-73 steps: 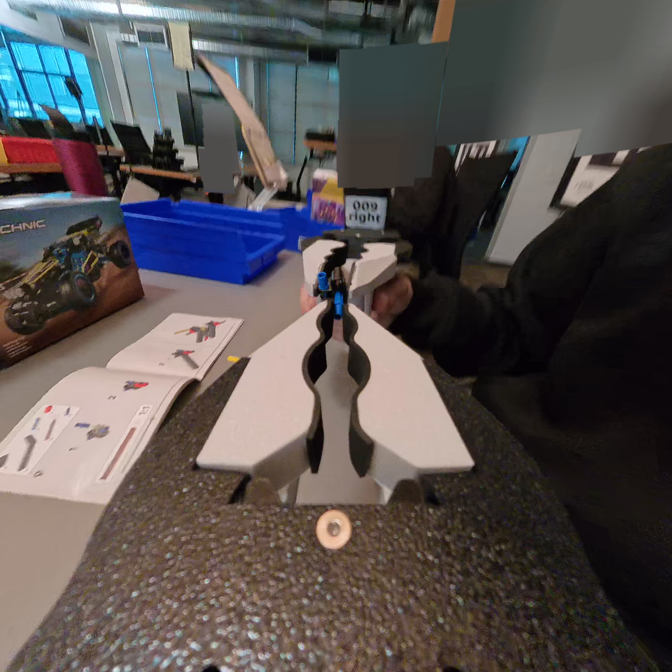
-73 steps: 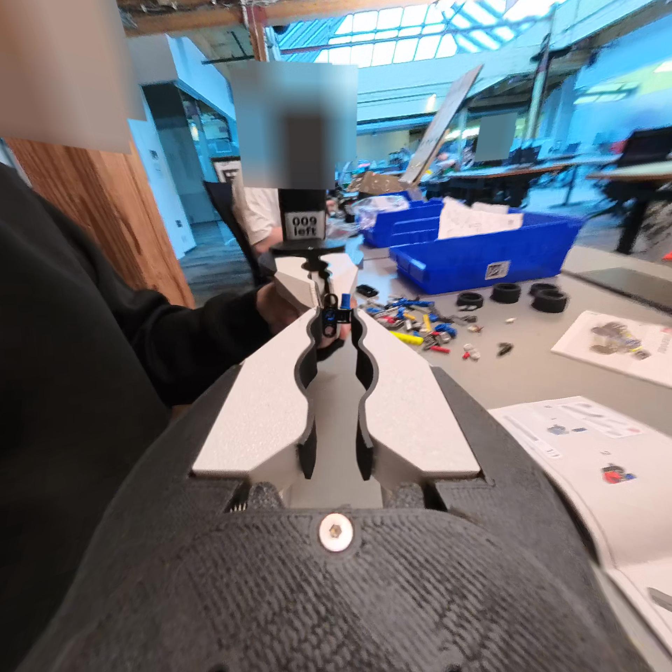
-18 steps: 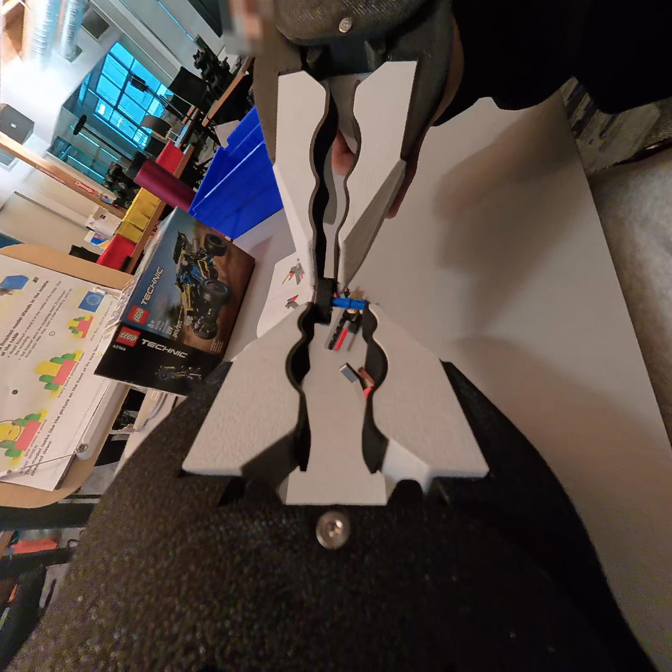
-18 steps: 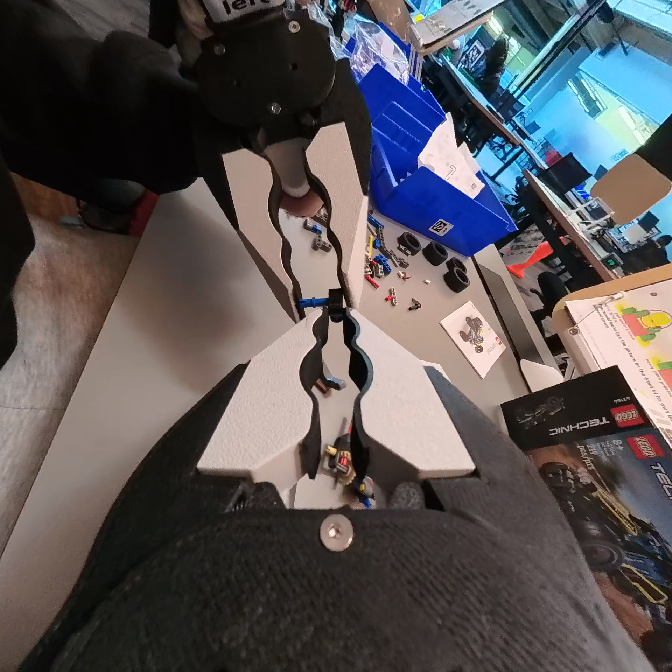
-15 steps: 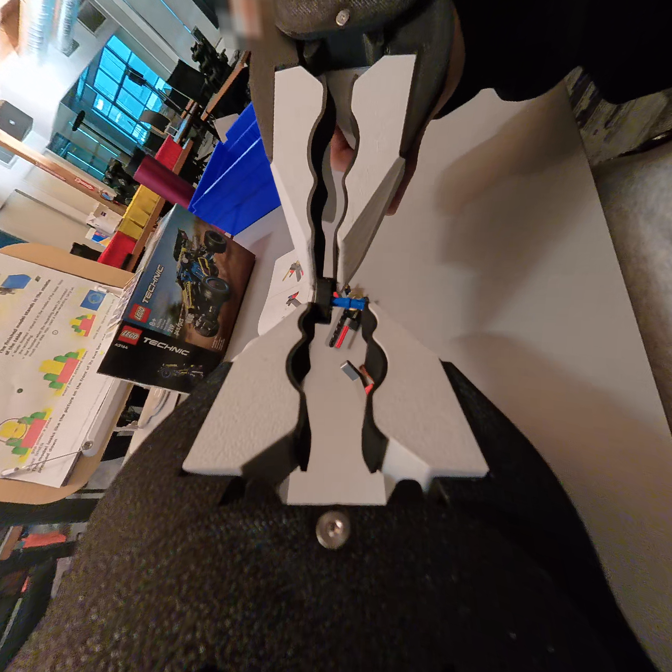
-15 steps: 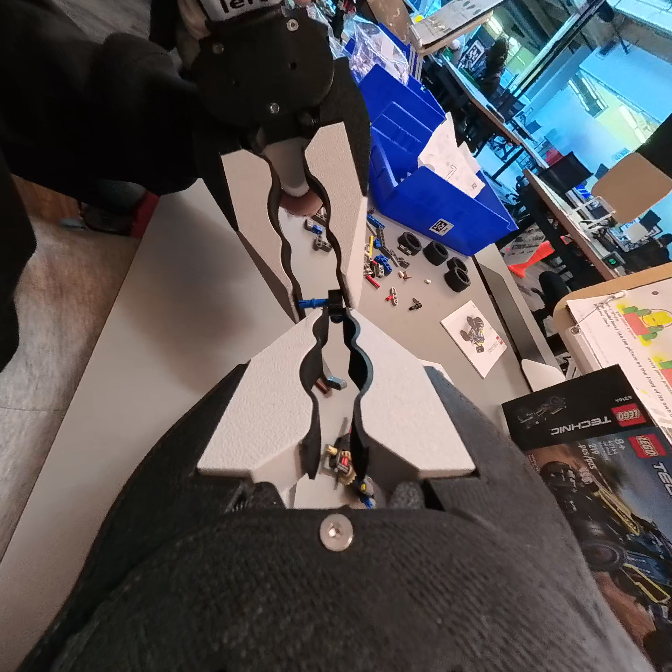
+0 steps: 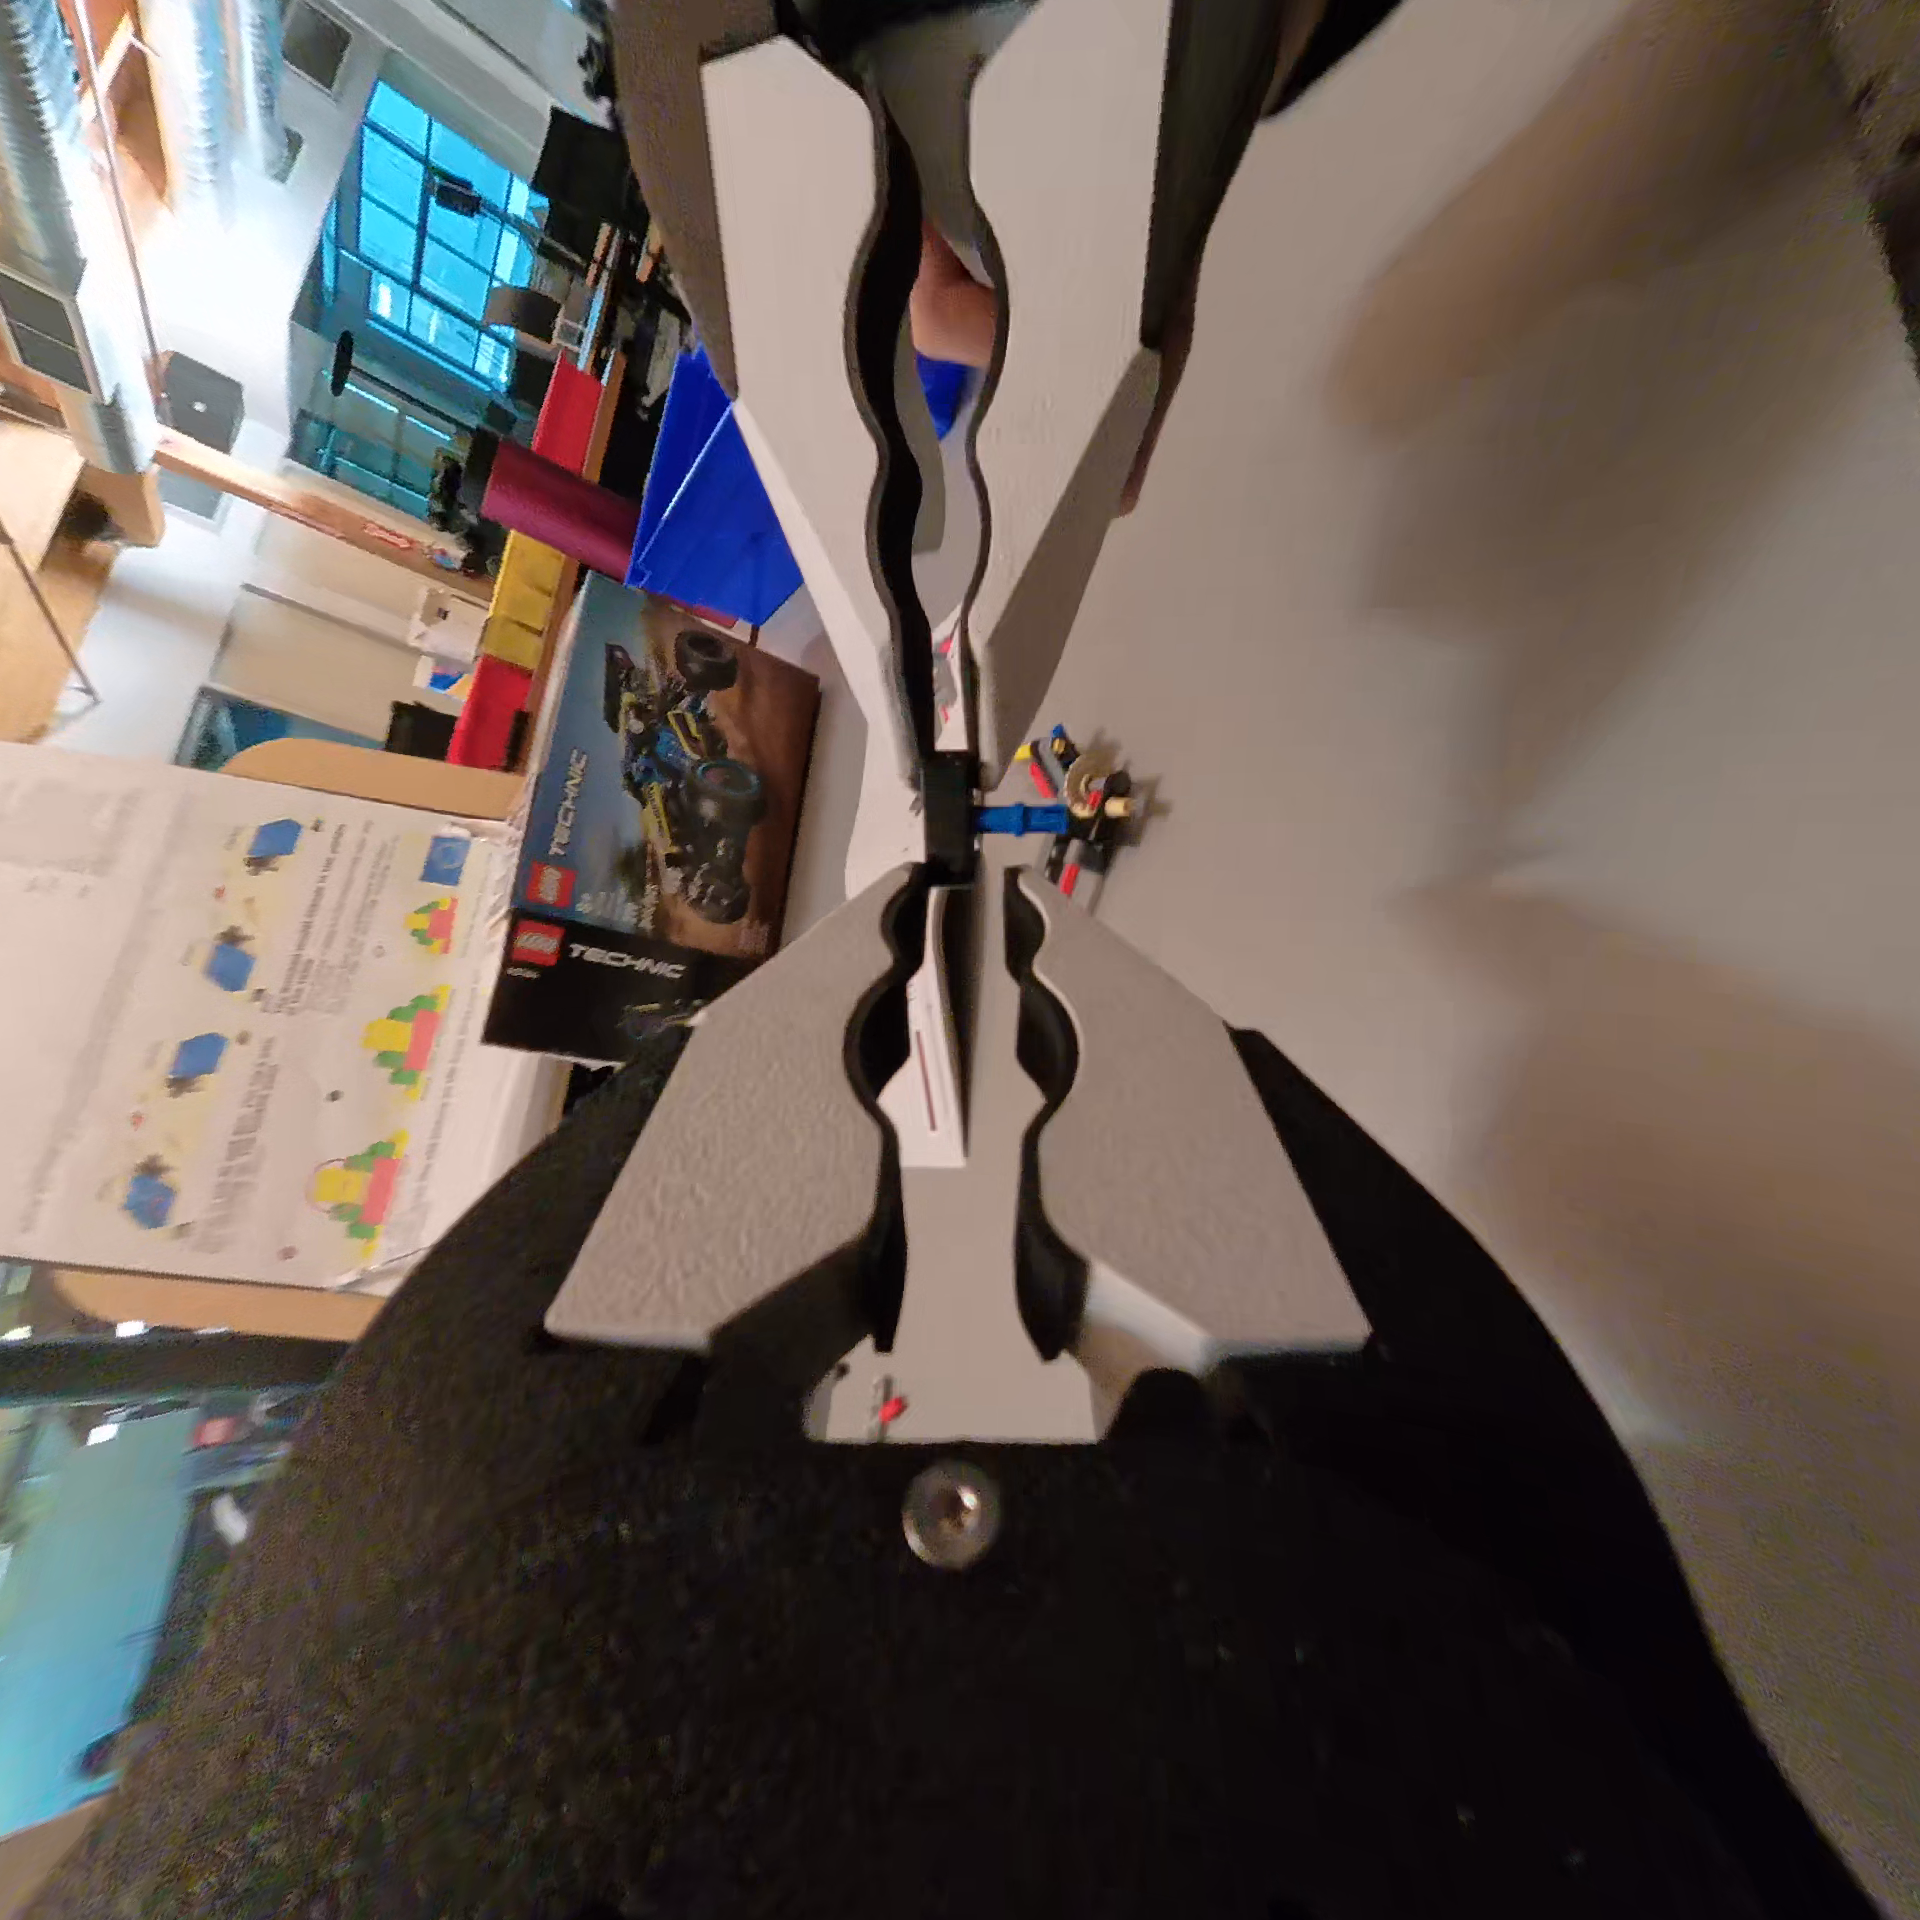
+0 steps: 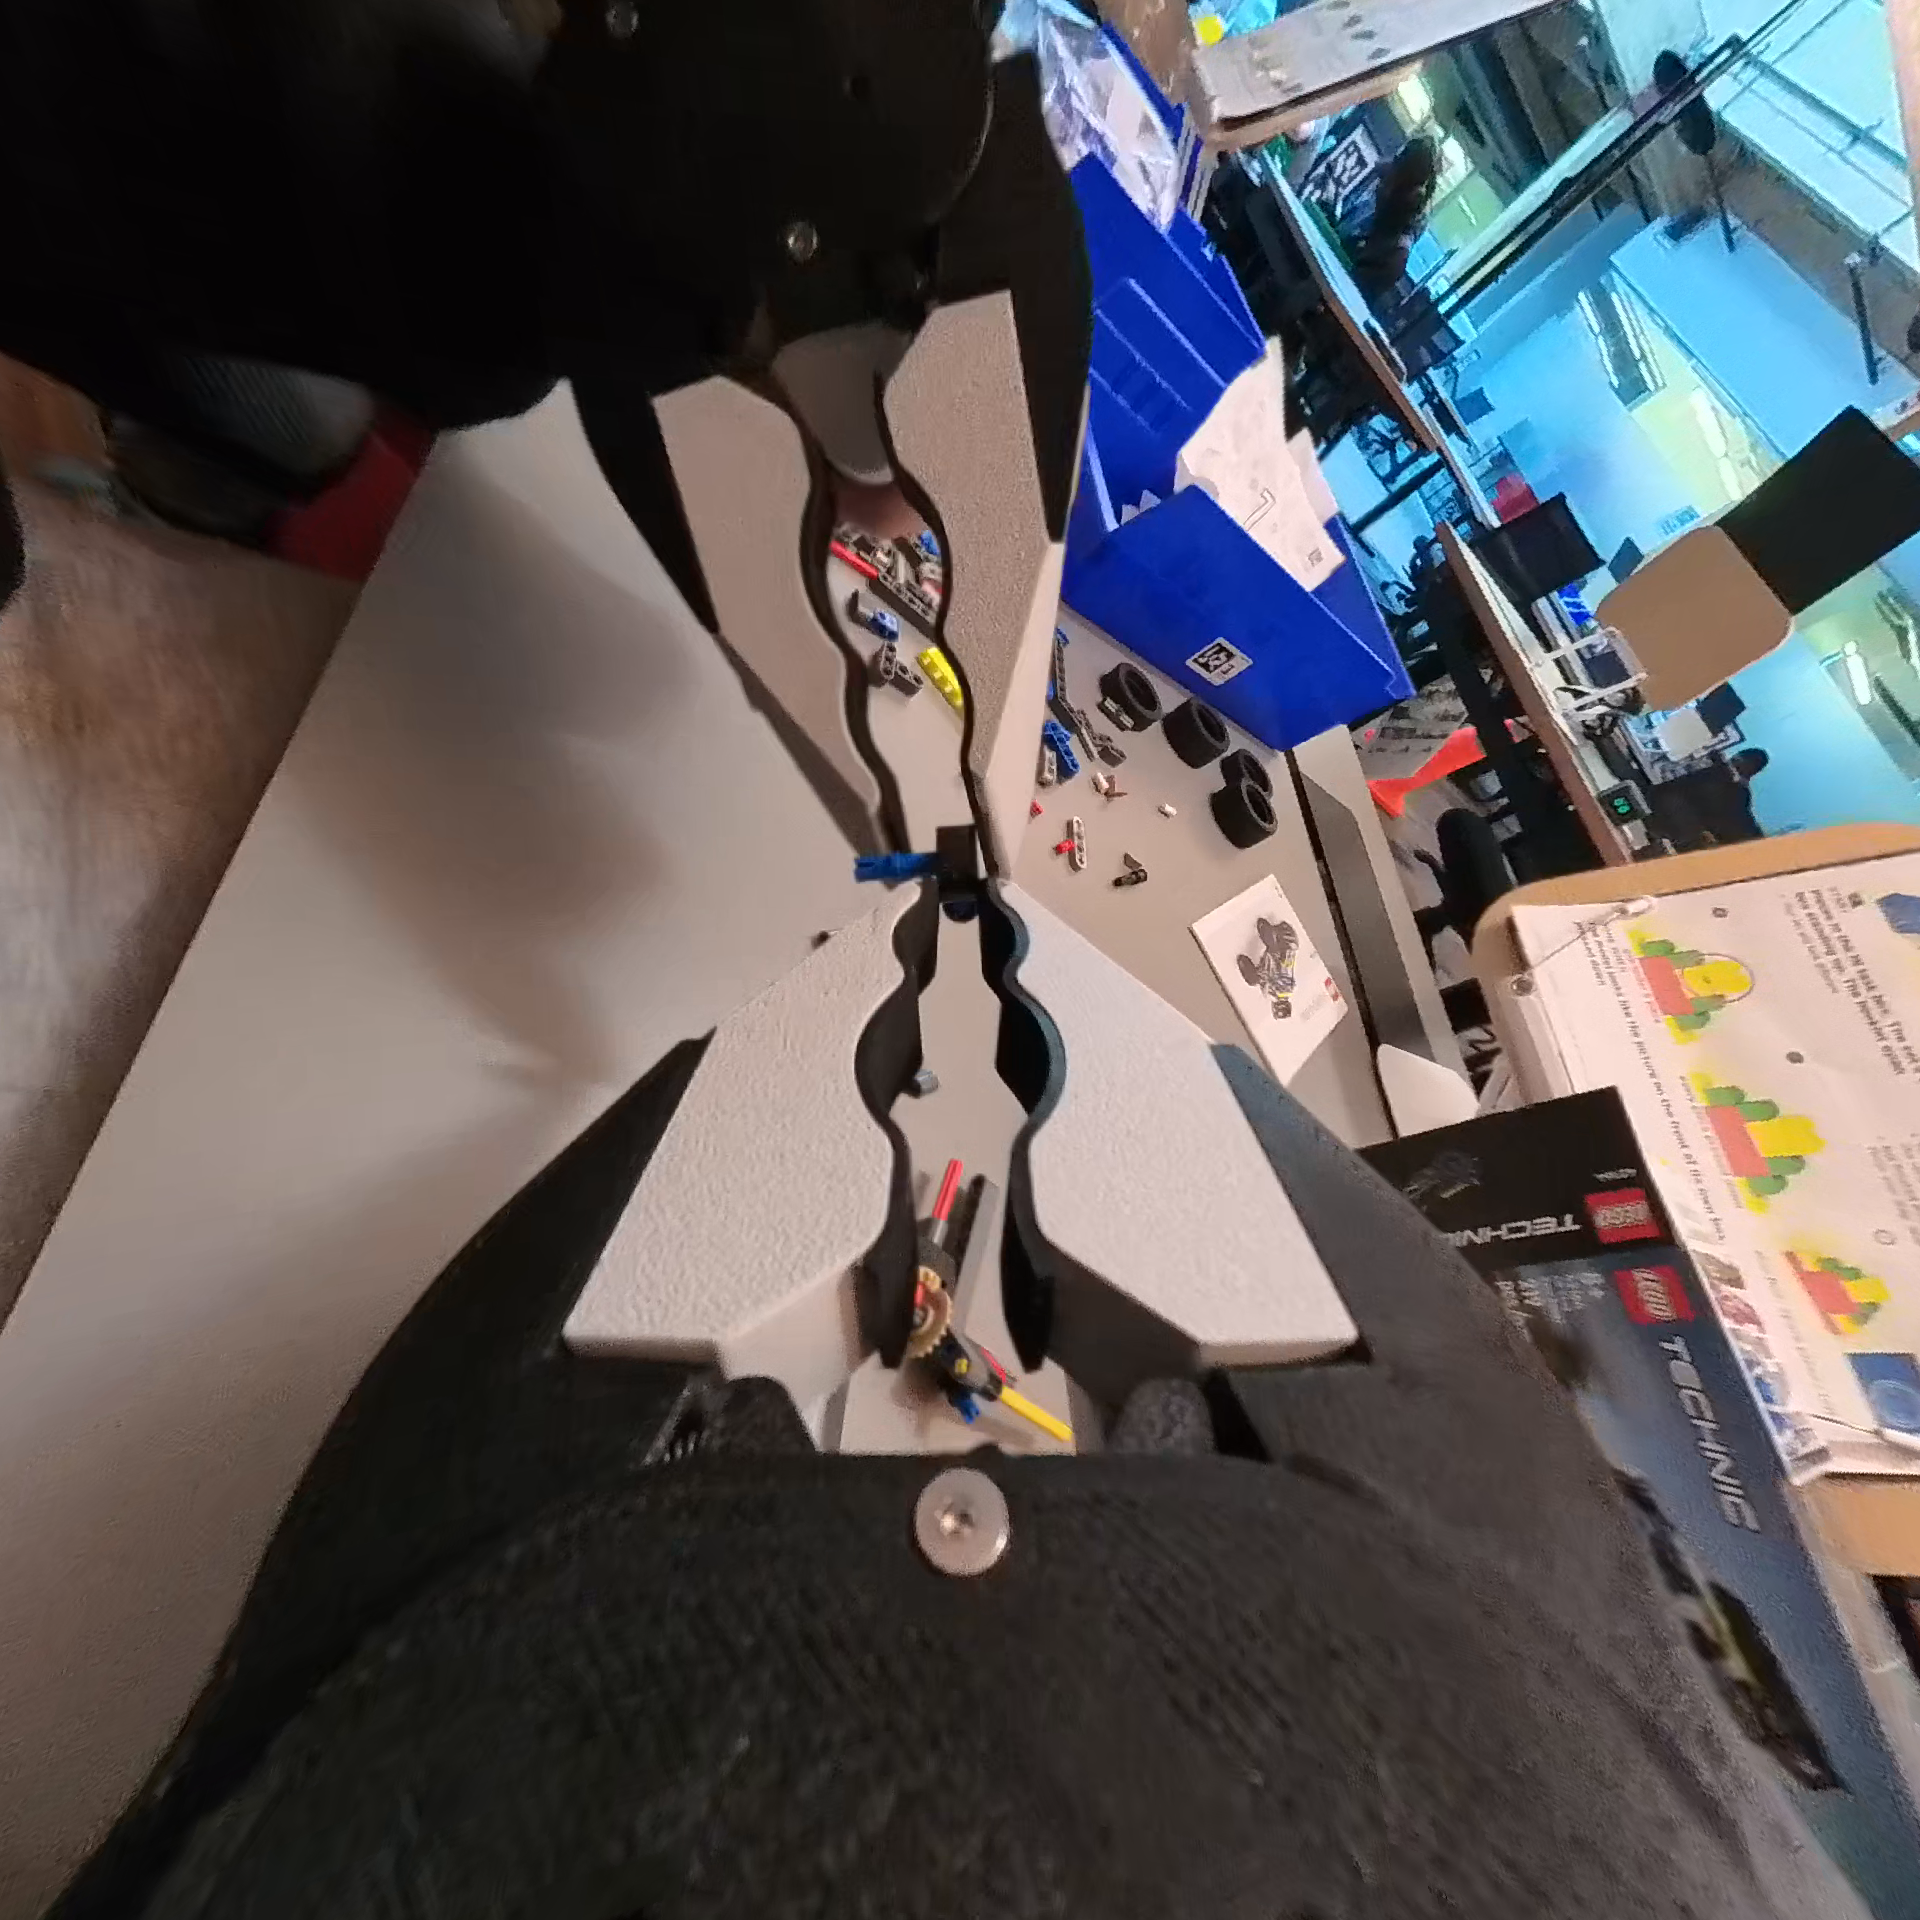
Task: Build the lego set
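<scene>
The black lego piece (image 7: 950, 808), blue pin (image 7: 1016, 819) jutting sideways from it, is hanging above the grey table (image 7: 1455, 623), pinched tip-to-tip: the right gripper (image 7: 940, 764) clenching it from above, the left gripper (image 7: 961, 883) gripping below, presumably steadying the join. Since a moment ago, both are swinging over the gear assembly (image 7: 1091, 795).

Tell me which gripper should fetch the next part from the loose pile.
Left, probably. The right gripper pinches the black piece with its blue pin, while the left gripper seems to gape wider than the piece. The pile lies on the left gripper's side, just beyond it.
</scene>
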Action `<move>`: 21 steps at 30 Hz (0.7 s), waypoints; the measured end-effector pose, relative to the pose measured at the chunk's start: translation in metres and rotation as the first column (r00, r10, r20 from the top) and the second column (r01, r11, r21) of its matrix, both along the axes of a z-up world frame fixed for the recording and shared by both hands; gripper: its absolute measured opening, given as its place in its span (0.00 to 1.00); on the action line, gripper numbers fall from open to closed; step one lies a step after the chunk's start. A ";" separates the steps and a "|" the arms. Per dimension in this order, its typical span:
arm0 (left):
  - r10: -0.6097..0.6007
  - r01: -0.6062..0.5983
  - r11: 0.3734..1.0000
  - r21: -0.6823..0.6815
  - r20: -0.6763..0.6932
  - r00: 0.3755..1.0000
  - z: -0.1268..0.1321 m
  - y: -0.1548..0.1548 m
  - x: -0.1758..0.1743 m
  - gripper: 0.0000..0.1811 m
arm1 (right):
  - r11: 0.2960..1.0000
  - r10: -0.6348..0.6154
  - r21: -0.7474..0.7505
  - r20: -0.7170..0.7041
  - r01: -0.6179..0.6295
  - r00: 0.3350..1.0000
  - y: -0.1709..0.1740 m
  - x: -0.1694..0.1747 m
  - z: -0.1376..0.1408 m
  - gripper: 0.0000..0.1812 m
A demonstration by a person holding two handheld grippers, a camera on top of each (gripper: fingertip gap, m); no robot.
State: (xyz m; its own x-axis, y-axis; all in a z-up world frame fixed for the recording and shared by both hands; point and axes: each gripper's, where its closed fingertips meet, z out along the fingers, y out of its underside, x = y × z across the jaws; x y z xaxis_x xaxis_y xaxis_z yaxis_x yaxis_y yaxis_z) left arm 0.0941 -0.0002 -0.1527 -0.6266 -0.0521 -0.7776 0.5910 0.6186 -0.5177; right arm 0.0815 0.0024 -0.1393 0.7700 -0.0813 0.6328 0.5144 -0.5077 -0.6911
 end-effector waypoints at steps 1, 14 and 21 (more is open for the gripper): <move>0.012 -0.012 1.000 0.021 0.030 0.999 0.001 0.001 0.001 0.05 | 1.000 0.000 -0.015 0.017 0.001 1.000 0.001 -0.001 -0.001 0.03; 0.090 -0.089 0.994 0.059 -0.003 0.996 -0.001 0.002 0.003 0.17 | 0.995 -0.097 -0.004 0.068 0.097 0.993 0.004 0.009 0.005 0.03; 0.096 -0.096 0.995 0.011 -0.082 0.992 0.001 -0.001 0.004 0.14 | 0.993 -0.115 -0.020 0.078 0.117 0.990 0.008 0.010 0.003 0.03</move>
